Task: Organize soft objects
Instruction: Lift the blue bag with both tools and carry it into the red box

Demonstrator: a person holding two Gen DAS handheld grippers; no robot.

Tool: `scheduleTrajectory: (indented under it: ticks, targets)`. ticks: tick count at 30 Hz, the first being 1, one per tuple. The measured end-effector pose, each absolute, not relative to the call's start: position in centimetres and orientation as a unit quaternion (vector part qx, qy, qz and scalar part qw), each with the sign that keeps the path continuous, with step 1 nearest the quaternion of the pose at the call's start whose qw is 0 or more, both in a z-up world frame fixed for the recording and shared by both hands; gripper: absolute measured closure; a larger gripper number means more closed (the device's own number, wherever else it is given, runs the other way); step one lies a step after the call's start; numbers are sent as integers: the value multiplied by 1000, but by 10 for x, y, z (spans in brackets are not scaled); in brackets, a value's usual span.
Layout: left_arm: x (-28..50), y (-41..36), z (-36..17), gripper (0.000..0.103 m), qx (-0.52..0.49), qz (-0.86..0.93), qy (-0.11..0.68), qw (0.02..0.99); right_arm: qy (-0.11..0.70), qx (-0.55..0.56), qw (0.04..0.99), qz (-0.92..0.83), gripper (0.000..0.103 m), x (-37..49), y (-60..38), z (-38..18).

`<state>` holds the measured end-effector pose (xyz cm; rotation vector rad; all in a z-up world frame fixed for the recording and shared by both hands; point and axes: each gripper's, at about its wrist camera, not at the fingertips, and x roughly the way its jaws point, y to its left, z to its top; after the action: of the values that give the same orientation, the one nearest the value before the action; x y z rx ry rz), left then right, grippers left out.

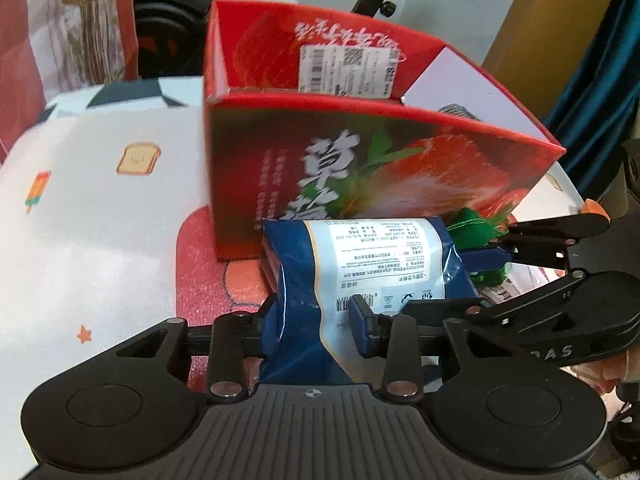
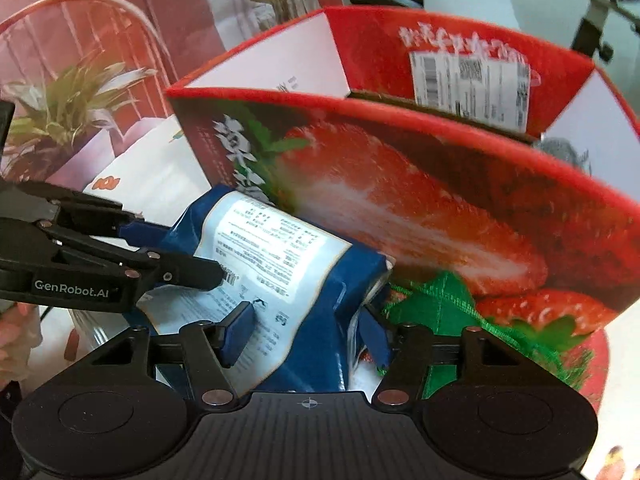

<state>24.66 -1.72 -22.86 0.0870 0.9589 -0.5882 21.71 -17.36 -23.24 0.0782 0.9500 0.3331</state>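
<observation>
Blue pouch [image 1: 360,264], puffy, white printed label up, lies in front of the red strawberry box [image 1: 360,152], touching or just short of its front wall. My left tool [image 1: 318,326] is clamped on the pouch's near end, blue pads pressing both sides. My right tool [image 2: 308,330] straddles the other end; its pads [image 2: 240,330] look pressed to the film, so clamped on the pouch too. Each tool shows in the other's view: right tool at right edge of the left view, left tool at left edge of the right.

Left view only: desk [image 1: 100,208] with toast and popsicle prints, red mat under the box.

Right view only: green mesh [image 2: 436,304] spread beside the pouch at the box's foot; the left view shows a scrap of it. Grey thing [image 2: 564,152] inside the box, too small to tell.
</observation>
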Motion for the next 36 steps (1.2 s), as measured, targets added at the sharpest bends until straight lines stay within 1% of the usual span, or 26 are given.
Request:
scheduleTrajectory:
  ticks: [9, 21, 30, 36]
  targets:
    - [231, -8, -192, 65, 50, -285, 414, 863, 409, -5, 896, 173, 53, 204, -167, -197]
    - [218, -8, -145, 65, 39, -286, 364, 885, 351, -26, 917, 186, 53, 194, -171, -145]
    - [231, -14, -125, 65, 18, -285, 345, 894, 314, -44, 930, 183, 53, 202, -179, -114]
    - [251, -22, -105, 65, 7, -284, 321, 903, 290, -75, 938, 175, 53, 218, -186, -97]
